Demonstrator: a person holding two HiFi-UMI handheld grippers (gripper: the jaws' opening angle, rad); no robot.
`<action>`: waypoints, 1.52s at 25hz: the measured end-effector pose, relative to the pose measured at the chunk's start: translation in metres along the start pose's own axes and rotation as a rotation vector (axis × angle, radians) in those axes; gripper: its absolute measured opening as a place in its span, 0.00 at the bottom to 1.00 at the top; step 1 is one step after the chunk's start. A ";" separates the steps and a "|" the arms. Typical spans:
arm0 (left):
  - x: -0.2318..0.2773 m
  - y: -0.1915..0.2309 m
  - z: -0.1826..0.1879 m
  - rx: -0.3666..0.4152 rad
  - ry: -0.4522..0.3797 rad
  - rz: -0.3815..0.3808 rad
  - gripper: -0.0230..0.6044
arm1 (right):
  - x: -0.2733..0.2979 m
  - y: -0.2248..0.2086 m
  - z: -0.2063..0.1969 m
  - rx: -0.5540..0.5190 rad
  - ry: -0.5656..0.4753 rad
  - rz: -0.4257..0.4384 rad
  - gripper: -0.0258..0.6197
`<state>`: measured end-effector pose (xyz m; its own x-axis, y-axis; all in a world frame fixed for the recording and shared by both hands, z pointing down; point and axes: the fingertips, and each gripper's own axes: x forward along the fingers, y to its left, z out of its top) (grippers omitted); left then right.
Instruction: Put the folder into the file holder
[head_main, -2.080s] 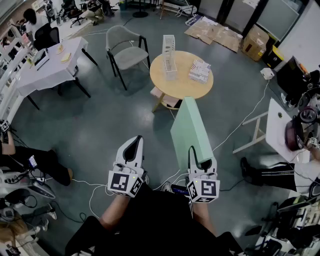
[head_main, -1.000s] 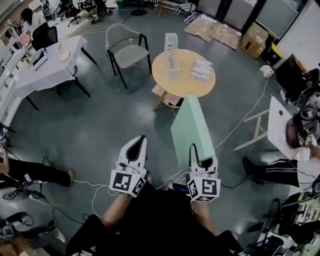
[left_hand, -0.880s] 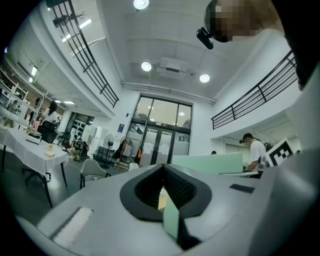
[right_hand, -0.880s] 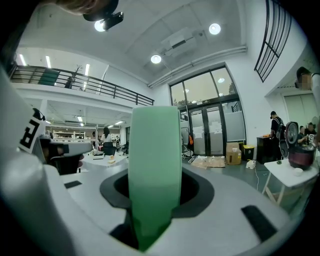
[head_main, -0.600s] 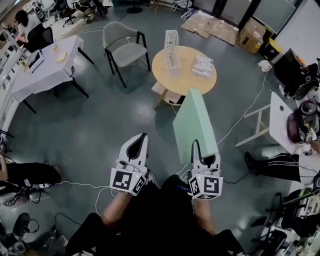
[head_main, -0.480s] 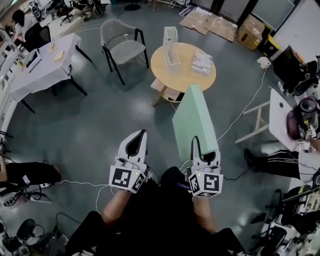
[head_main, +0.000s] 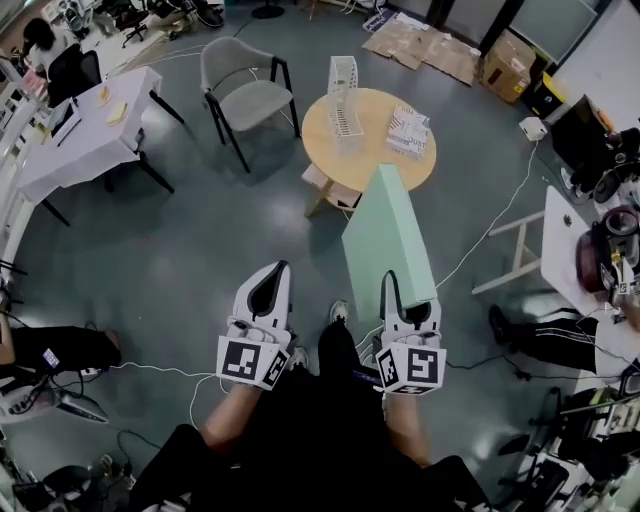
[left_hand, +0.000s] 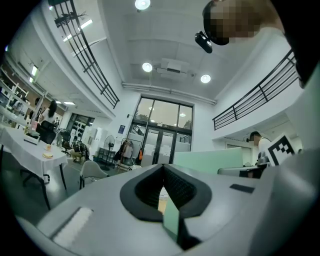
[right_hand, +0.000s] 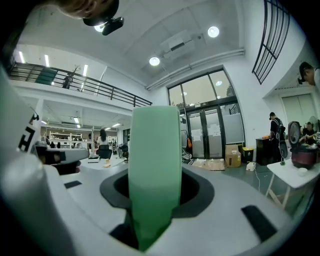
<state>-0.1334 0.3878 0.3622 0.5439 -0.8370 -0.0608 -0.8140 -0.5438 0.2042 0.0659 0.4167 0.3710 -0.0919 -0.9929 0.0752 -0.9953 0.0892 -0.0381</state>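
**Step taken, folder carried toward table**

Since a second ago a shoe (head_main: 338, 312) has swung forward between the two grippers, and both have advanced a little toward the table.

- Left gripper (head_main: 274, 272): jaws pressed together, nothing between them, level beside the right one.
- Right gripper (head_main: 392, 288): clamped on the near edge of the pale green folder (head_main: 385, 235), which stands on edge and reaches away toward the table.
- Round wooden table (head_main: 420, 165): well beyond the folder's far end.
  - Low white slotted rack (head_main: 346, 128) on its left part.
  - Upright white mesh file holder (head_main: 342, 75) at the far-left rim.
  - Stack of printed papers (head_main: 408, 133) to the right.
- Grey chair (head_main: 250, 95): left of the table.
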 end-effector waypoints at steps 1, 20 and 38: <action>0.007 0.001 -0.001 0.001 0.003 0.003 0.04 | 0.007 -0.003 0.000 0.002 0.000 0.003 0.27; 0.172 0.001 -0.004 0.025 0.001 0.083 0.04 | 0.153 -0.110 0.016 0.017 -0.012 0.087 0.27; 0.253 0.004 -0.015 0.026 0.008 0.201 0.04 | 0.248 -0.166 0.023 0.019 -0.004 0.192 0.27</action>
<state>0.0039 0.1746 0.3628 0.3712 -0.9285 -0.0134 -0.9114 -0.3671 0.1861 0.2090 0.1543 0.3735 -0.2797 -0.9581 0.0610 -0.9588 0.2754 -0.0698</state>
